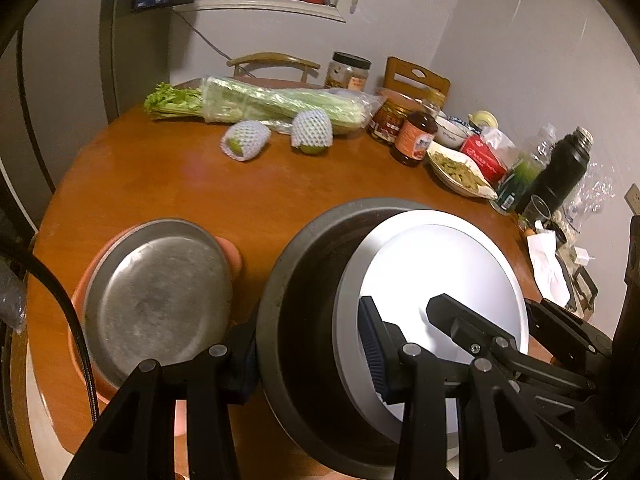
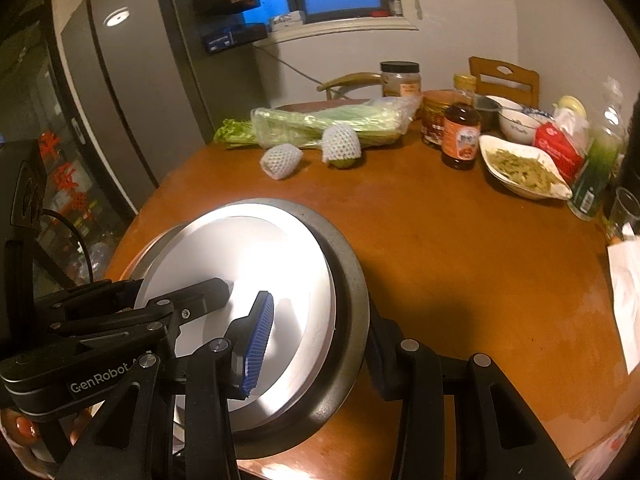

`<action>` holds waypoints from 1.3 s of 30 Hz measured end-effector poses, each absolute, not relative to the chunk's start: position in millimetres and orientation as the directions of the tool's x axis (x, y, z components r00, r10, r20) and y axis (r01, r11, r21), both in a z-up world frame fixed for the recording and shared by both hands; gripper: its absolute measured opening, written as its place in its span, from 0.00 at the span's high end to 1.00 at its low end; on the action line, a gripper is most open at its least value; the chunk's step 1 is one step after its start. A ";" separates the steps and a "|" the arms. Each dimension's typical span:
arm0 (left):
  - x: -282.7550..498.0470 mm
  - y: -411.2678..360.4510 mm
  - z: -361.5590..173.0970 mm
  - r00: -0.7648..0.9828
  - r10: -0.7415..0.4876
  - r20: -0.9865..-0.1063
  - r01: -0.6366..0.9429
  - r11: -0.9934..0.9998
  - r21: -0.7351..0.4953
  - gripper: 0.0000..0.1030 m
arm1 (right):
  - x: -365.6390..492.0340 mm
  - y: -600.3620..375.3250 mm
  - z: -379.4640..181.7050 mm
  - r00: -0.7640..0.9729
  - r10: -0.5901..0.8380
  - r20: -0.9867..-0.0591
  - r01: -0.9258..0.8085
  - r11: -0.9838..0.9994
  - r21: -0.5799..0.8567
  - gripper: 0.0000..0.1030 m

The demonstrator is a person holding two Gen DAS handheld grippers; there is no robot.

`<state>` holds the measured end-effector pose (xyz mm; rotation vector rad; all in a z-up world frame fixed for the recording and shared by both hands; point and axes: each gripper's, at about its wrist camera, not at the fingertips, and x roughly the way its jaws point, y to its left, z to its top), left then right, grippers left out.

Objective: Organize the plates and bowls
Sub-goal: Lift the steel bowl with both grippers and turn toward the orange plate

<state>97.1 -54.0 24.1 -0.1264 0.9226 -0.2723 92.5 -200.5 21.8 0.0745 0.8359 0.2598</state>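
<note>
Both tools clamp opposite rims of the dark grey bowl (image 1: 304,280) low in each frame: the left tool (image 1: 308,364) grips its near-left wall, the right tool (image 2: 316,356) its right rim, with a white plate (image 2: 240,280) nested inside. By my judgement the stacking is well along, since the steel plate (image 1: 160,300) at lower left already sits in an orange bowl (image 1: 86,344), leaving this stack to be placed. Celery (image 1: 256,100), netted fruit (image 1: 244,140), jars and a food dish (image 2: 524,170) crowd the worktop's (image 2: 460,260) upper right.
</note>
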 end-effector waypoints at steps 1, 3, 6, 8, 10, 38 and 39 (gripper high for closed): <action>97.6 -51.1 25.4 0.574 -0.284 -0.768 0.175 0.959 -0.224 0.58 | 93.3 -198.3 22.9 0.641 0.259 -0.722 -0.203 0.965 0.166 0.57; 99.2 -46.7 27.5 0.577 -0.282 -0.767 0.170 0.960 -0.225 0.58 | 96.0 -192.9 25.3 0.643 0.264 -0.719 -0.213 0.963 0.163 0.57; 101.2 -40.7 30.5 0.581 -0.275 -0.766 0.163 0.961 -0.222 0.58 | 100.5 -186.1 27.4 0.642 0.269 -0.718 -0.224 0.961 0.159 0.57; 101.8 -36.3 32.4 0.584 -0.271 -0.765 0.157 0.963 -0.221 0.58 | 103.2 -180.8 28.6 0.641 0.272 -0.718 -0.232 0.960 0.156 0.57; 102.9 -31.9 34.4 0.589 -0.267 -0.762 0.152 0.963 -0.220 0.58 | 105.8 -176.6 30.2 0.641 0.277 -0.716 -0.240 0.958 0.156 0.57; 104.7 70.5 59.4 0.661 -0.168 -0.731 0.022 0.979 -0.205 0.58 | 133.8 -72.5 50.6 0.631 0.362 -0.686 -0.387 0.913 0.127 0.57; 105.4 73.1 58.0 0.660 -0.166 -0.732 0.018 0.979 -0.205 0.58 | 134.8 -70.7 49.5 0.628 0.363 -0.689 -0.389 0.912 0.127 0.57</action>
